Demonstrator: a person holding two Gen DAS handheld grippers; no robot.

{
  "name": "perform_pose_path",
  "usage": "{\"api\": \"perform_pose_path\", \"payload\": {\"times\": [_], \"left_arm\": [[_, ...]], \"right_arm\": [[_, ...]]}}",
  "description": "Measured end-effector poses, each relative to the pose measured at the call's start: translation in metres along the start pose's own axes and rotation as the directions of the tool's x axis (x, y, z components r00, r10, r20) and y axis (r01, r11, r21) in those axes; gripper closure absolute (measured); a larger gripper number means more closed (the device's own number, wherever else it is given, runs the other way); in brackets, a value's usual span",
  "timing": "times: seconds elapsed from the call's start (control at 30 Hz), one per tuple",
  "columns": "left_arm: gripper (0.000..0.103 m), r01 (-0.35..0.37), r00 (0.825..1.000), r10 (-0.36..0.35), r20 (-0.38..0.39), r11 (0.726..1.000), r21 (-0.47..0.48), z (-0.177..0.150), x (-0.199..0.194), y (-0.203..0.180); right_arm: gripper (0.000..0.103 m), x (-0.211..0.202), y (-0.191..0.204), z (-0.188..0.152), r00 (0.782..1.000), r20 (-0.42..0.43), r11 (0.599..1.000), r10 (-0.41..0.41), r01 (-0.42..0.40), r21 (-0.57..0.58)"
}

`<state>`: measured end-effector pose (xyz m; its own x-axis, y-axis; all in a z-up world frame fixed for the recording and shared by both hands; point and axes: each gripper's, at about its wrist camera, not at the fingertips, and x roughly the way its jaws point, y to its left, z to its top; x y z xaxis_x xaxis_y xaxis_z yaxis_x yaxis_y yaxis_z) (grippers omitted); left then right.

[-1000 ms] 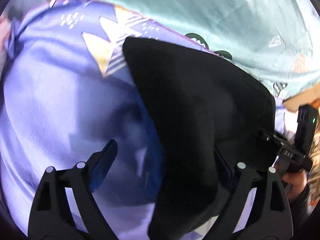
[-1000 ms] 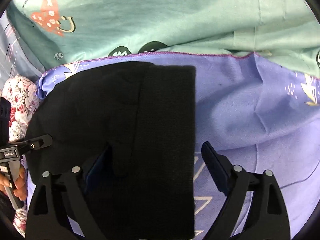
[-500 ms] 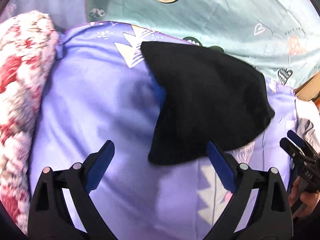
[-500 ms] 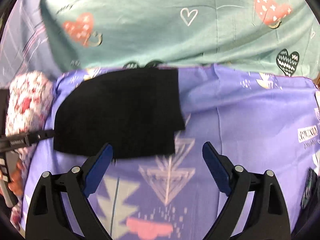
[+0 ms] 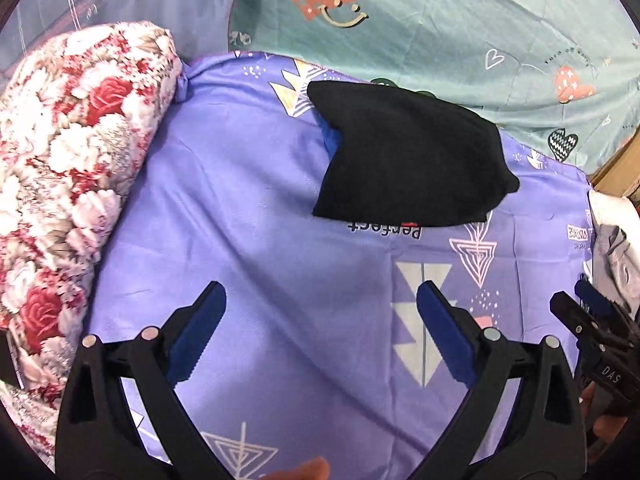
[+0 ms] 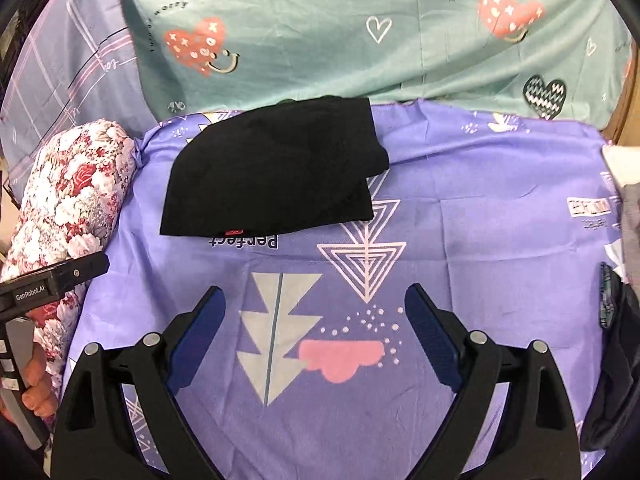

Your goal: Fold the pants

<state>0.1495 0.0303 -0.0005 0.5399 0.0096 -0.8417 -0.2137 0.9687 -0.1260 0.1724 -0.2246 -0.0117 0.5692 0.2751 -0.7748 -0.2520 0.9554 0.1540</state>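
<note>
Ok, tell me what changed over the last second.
Both claws, left claw and right claw, pulled back from the black pants, which now lie well ahead on the purple sheet. Both remain open and empty; the pants stay folded.

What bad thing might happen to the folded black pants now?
The black pants lie folded but uneven; one corner sticks out on the right, so the fold might slip open if bumped. Both the left gripper and right gripper are open and empty, so nothing holds the pile flat.
</note>
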Motion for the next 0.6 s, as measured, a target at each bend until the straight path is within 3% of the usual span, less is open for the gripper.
{"api": "perform_pose_path", "payload": {"times": [0.27,0.6], "left_arm": [[0.002,0.058,0.997,-0.059,0.043,0.998,0.021,-0.022,-0.033,-0.002],[0.002,0.005,1.0,-0.006,0.014,1.0,0.027,-0.046,-0.039,-0.004]], "right_arm": [[0.011,-0.025,0.018,-0.013,1.0,0.016,1.0,0.019,-0.019,-0.023],[0.011,-0.035,0.025,-0.03,1.0,-0.004,1.0,0.013,-0.013,-0.02]]}}
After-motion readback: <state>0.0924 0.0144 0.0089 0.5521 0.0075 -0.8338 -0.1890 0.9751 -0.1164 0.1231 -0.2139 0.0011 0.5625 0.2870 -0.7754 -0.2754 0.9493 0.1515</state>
